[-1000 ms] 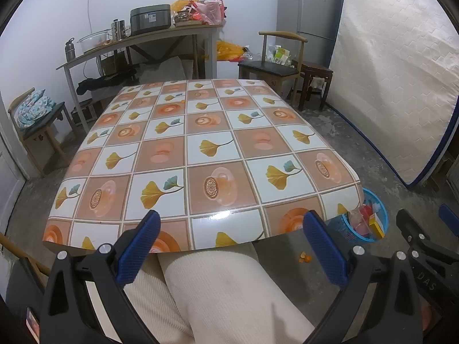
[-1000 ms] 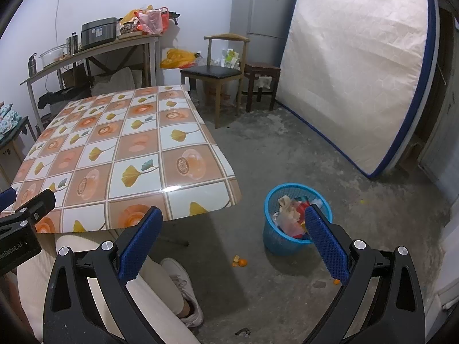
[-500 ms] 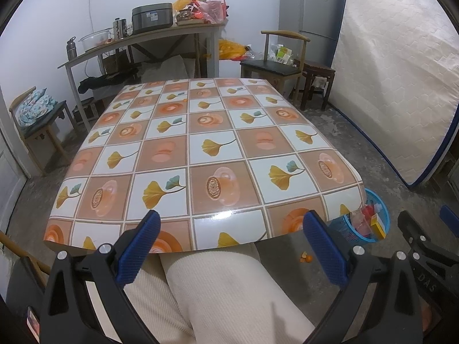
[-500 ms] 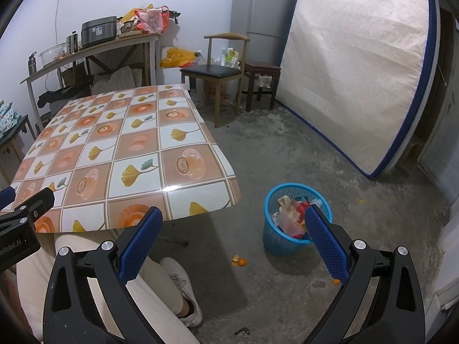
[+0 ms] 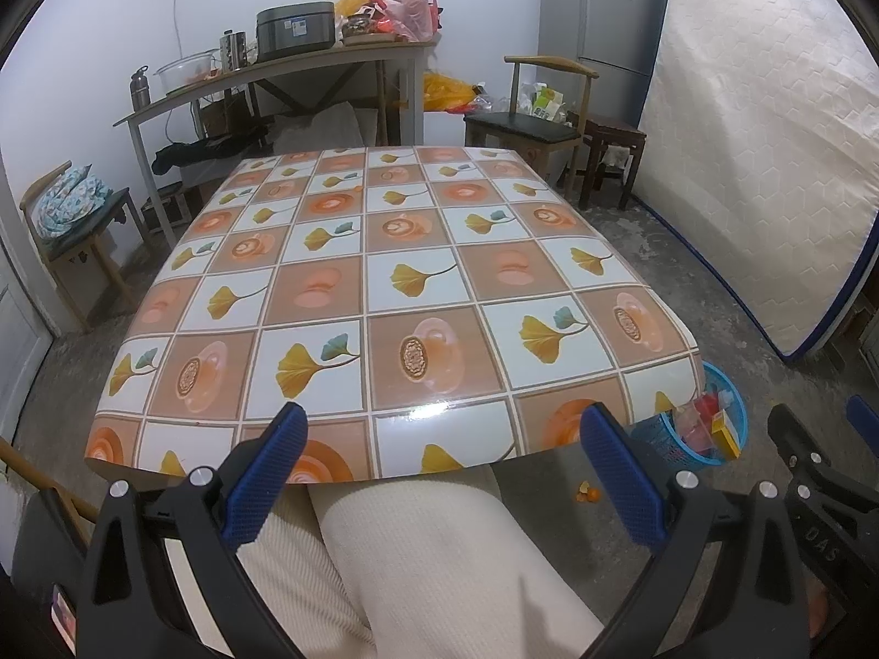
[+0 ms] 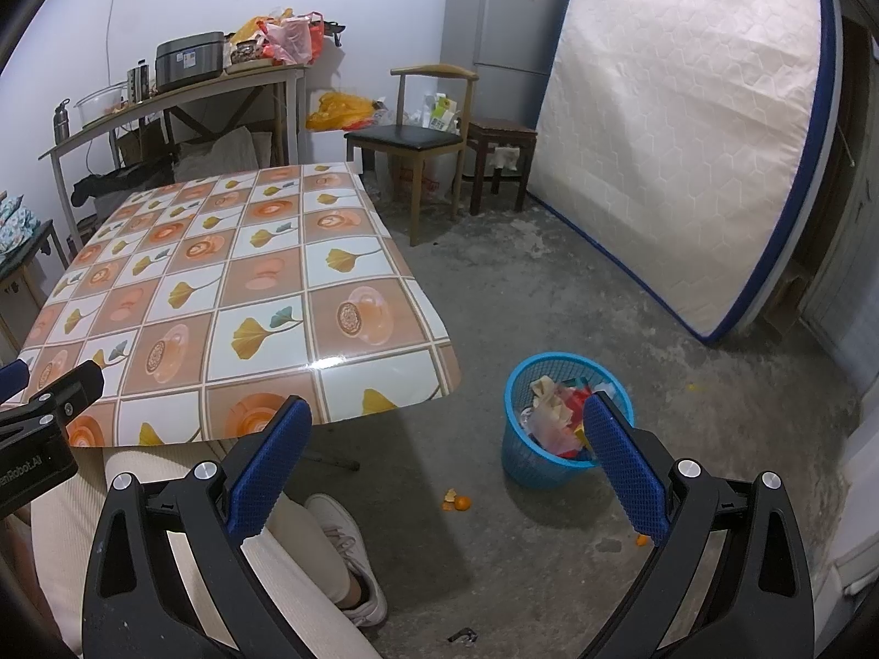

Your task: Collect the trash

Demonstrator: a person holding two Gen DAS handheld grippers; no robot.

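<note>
A blue mesh waste basket (image 6: 566, 428) stands on the floor right of the table, holding paper and wrappers; it also shows in the left wrist view (image 5: 708, 423). Small orange peel scraps (image 6: 457, 502) lie on the floor near it, with another bit (image 6: 641, 539) further right. My left gripper (image 5: 445, 442) is open and empty above the table's near edge and my lap. My right gripper (image 6: 448, 436) is open and empty, held above the floor left of the basket.
A table with a patterned oilcloth (image 5: 384, 285) fills the middle. A mattress (image 6: 681, 126) leans on the right wall. A chair (image 6: 417, 137), a stool (image 6: 500, 137), a fridge (image 6: 505, 16) and a cluttered side table (image 6: 181, 93) stand behind.
Both views shift only slightly. Nothing was taken hold of or let go.
</note>
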